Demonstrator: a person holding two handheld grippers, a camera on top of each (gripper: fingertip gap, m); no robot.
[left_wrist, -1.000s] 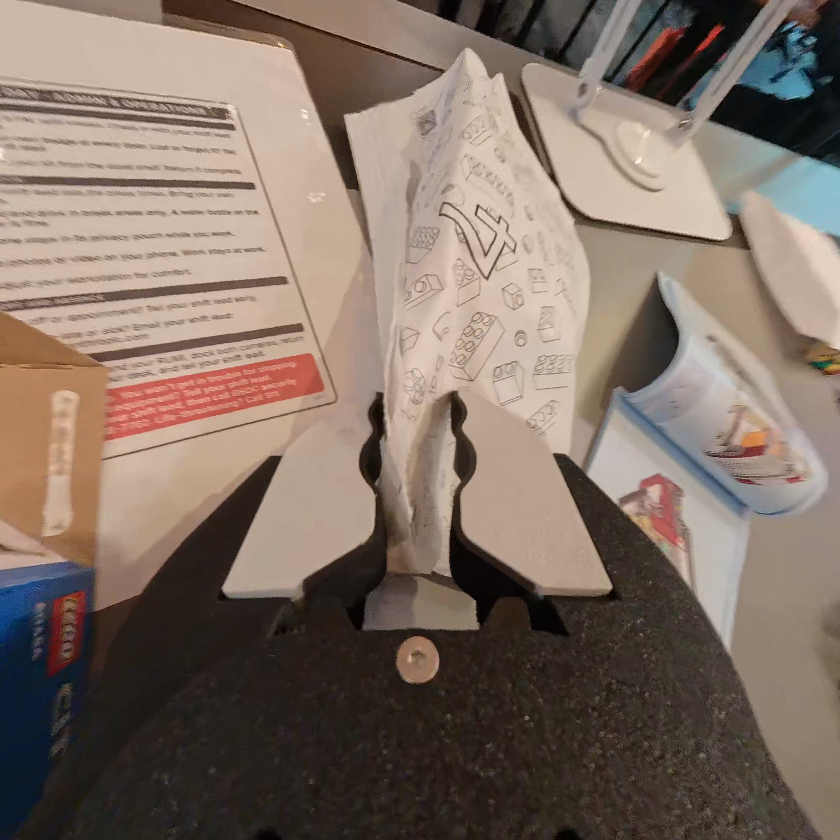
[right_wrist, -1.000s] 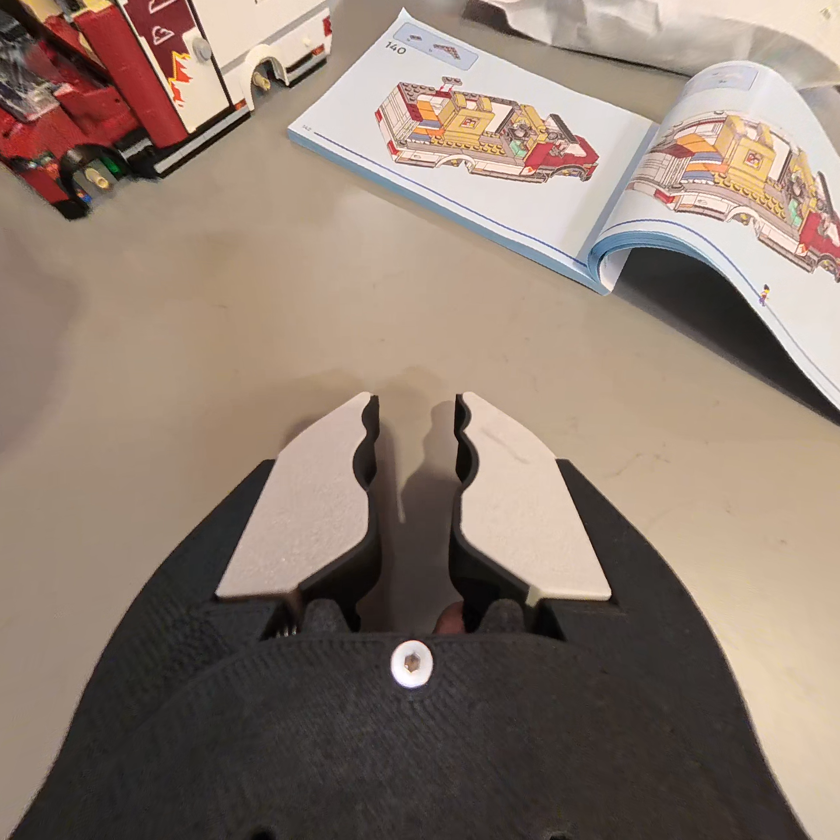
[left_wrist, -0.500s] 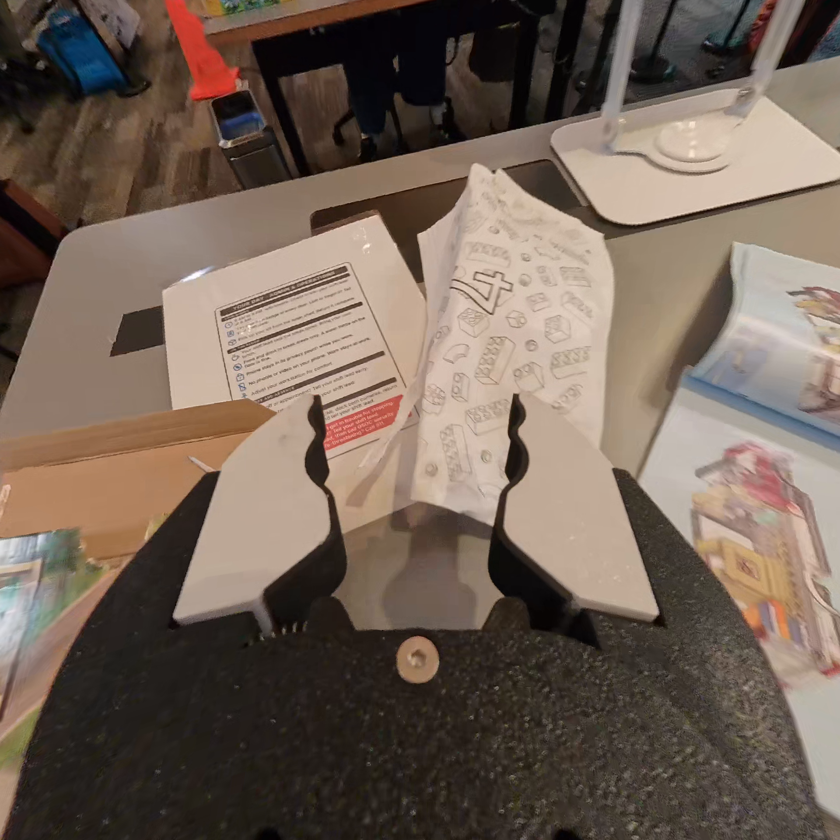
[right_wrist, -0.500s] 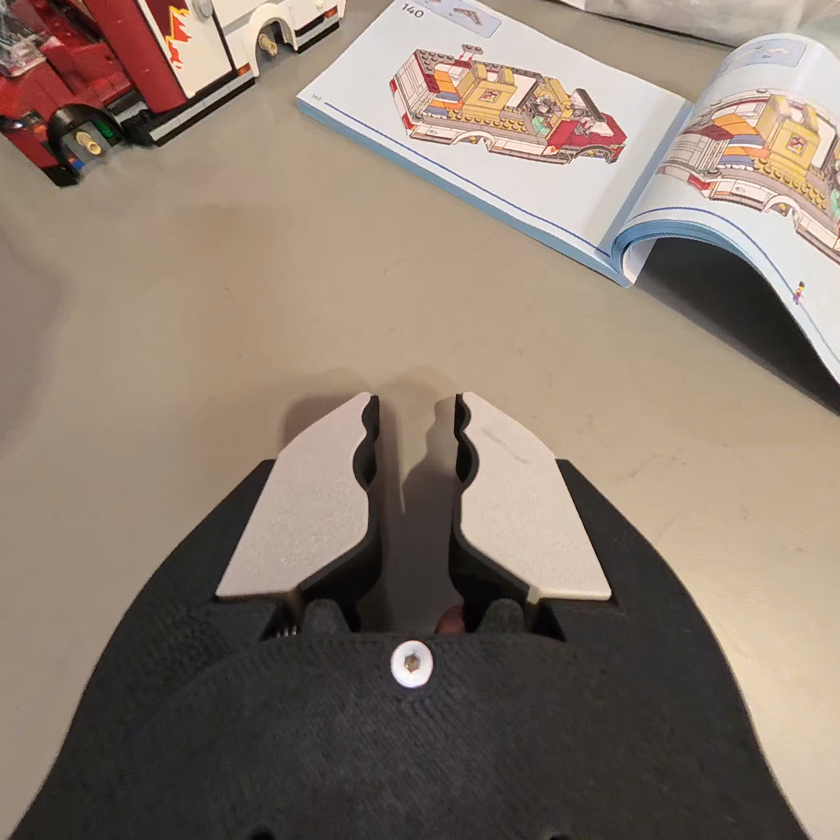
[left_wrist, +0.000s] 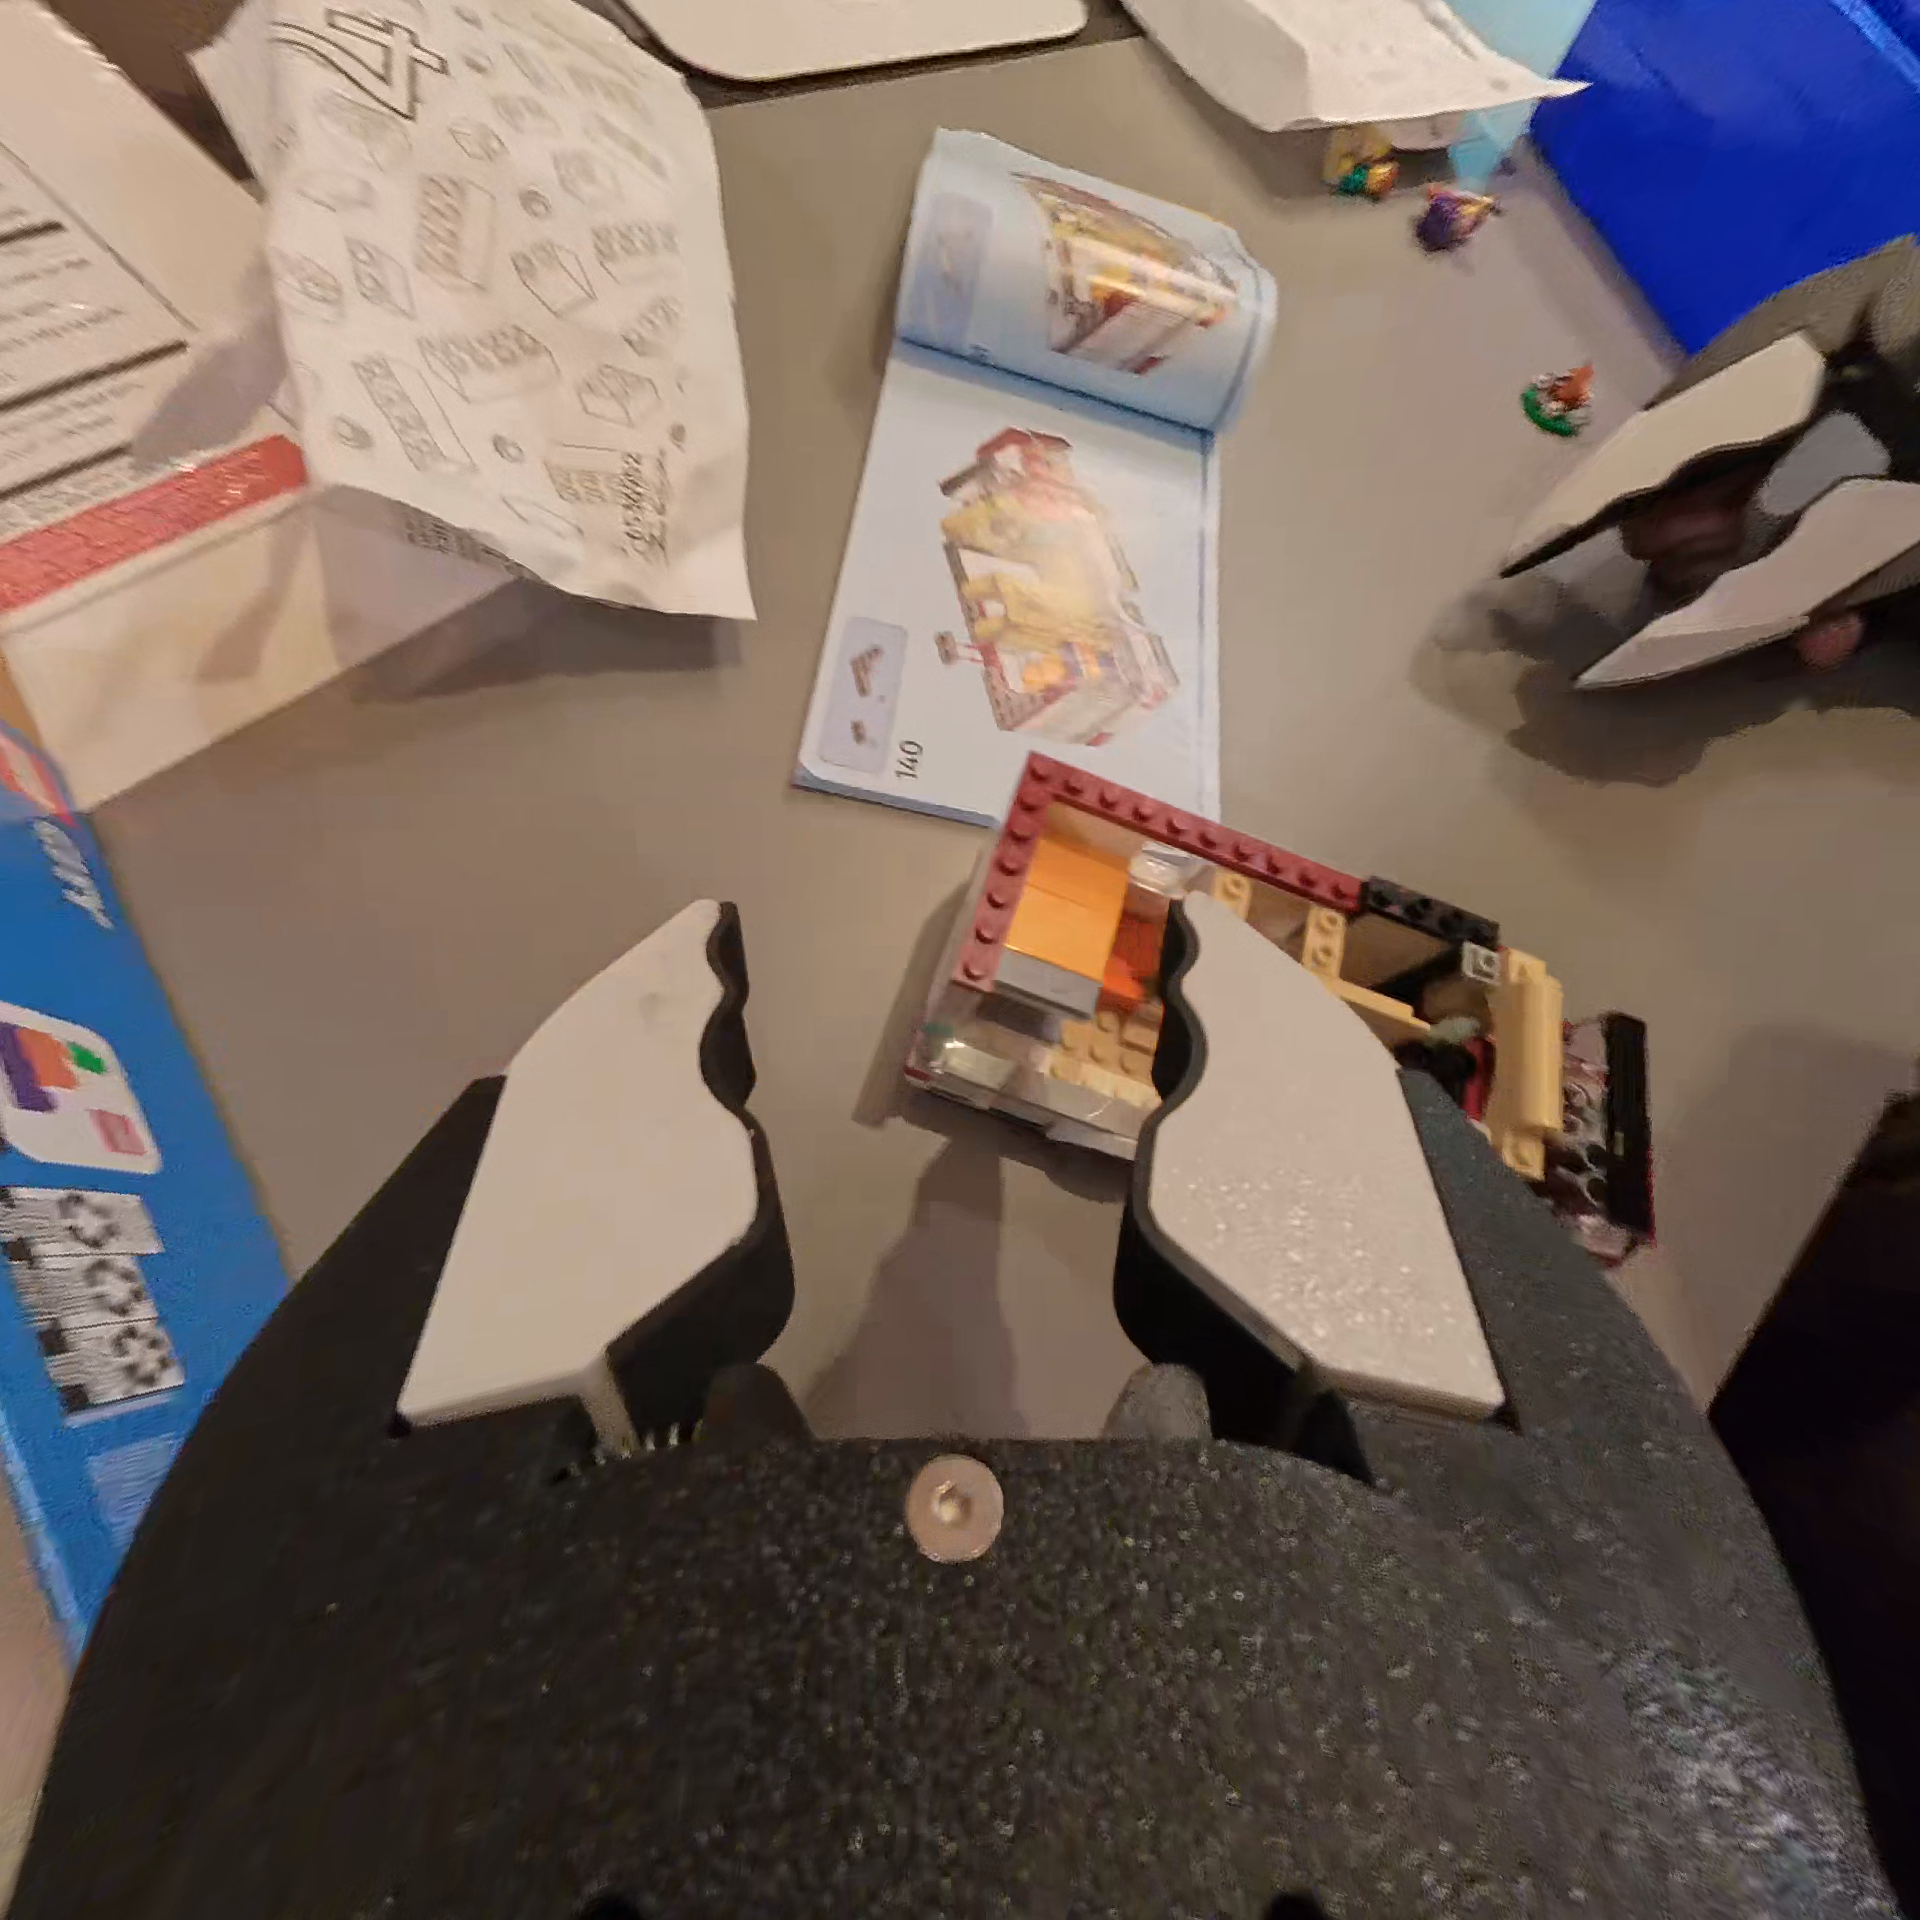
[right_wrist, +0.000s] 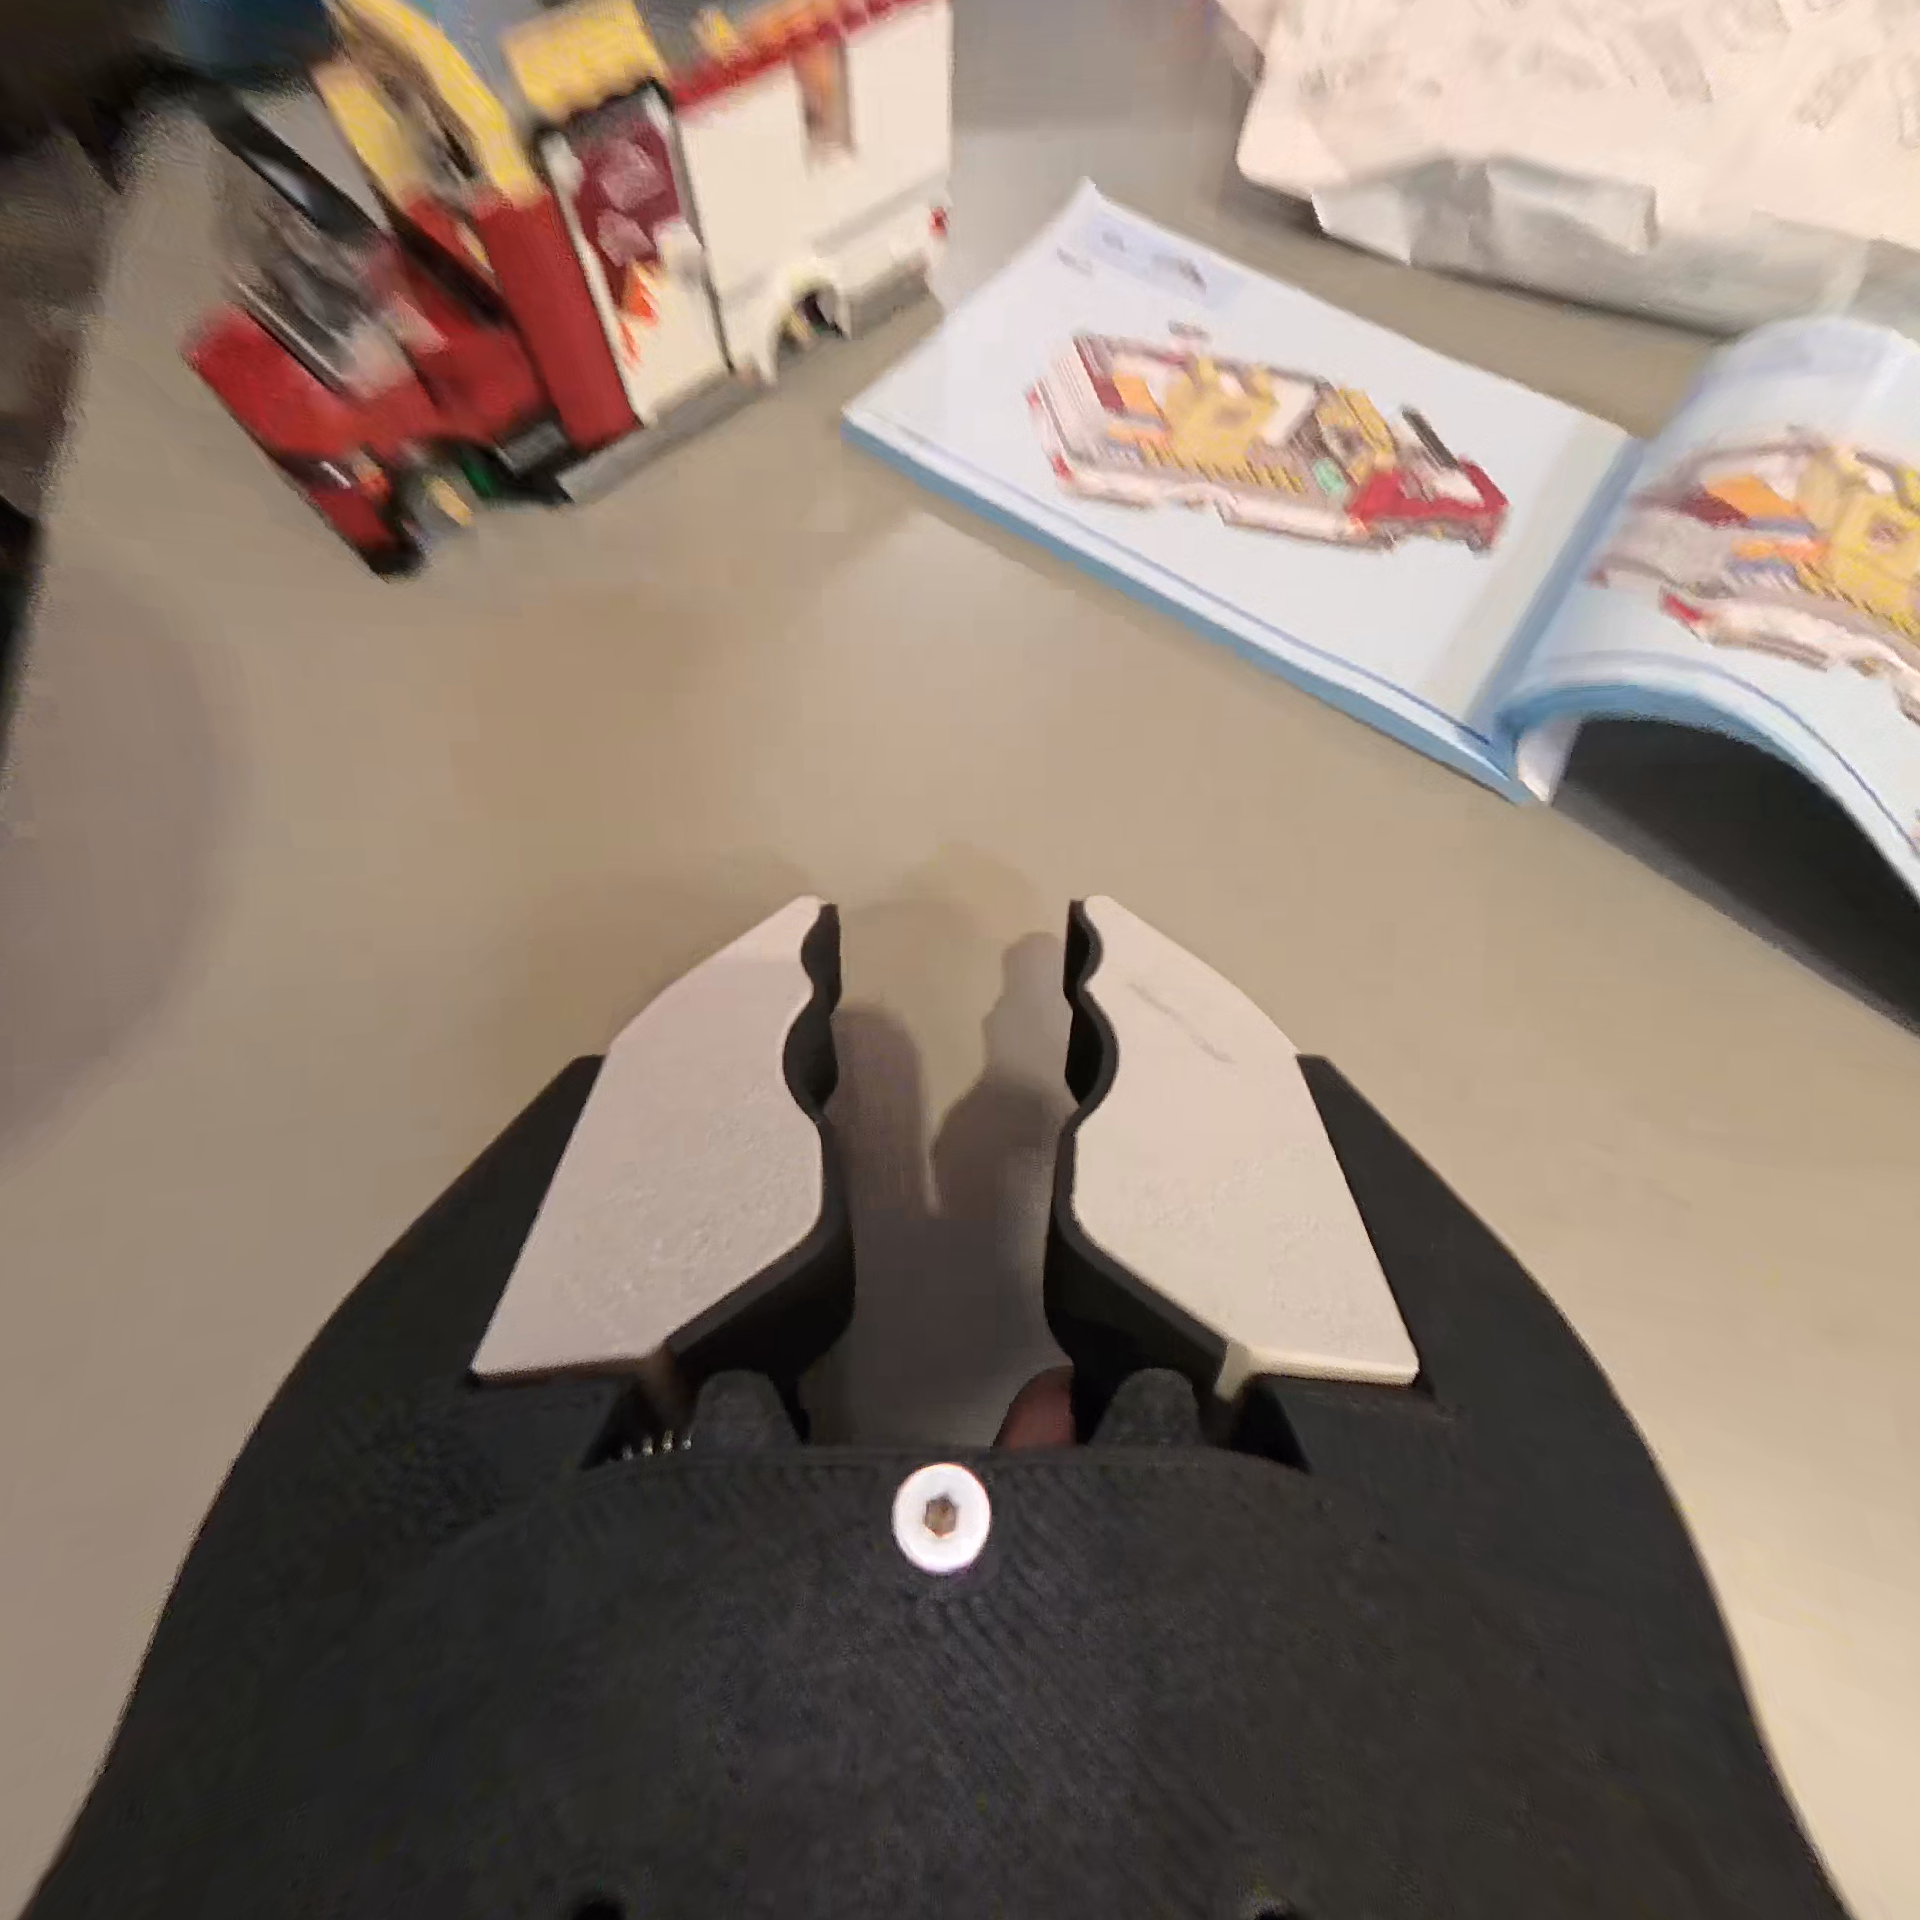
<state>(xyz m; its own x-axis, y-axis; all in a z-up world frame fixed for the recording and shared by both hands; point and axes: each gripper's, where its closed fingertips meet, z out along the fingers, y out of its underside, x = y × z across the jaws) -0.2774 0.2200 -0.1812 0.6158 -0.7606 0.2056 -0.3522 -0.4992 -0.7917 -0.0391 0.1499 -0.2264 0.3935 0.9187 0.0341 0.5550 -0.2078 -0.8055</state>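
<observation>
Fingers (left_wrist: 613, 1091) of left gripper (left_wrist: 951, 920) spread wide, holding nothing, above partly built dark-red and tan brick model (left_wrist: 1226, 997) at frame centre (right finger overlaps it; contact unclear). Right gripper (right_wrist: 951, 920) part open, bare, over grey desk (right_wrist: 520, 831); open light-blue instruction booklet (right_wrist: 1299, 499) upper right.

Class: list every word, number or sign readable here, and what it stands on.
I give no wording, only its bearers.
White paper bag: large numeral, small codes.
Laminated sheet: blurred lines.
Open booklet: page number.
Blue box: logo, codes.
Right wrist view: nothing legible.
</observation>
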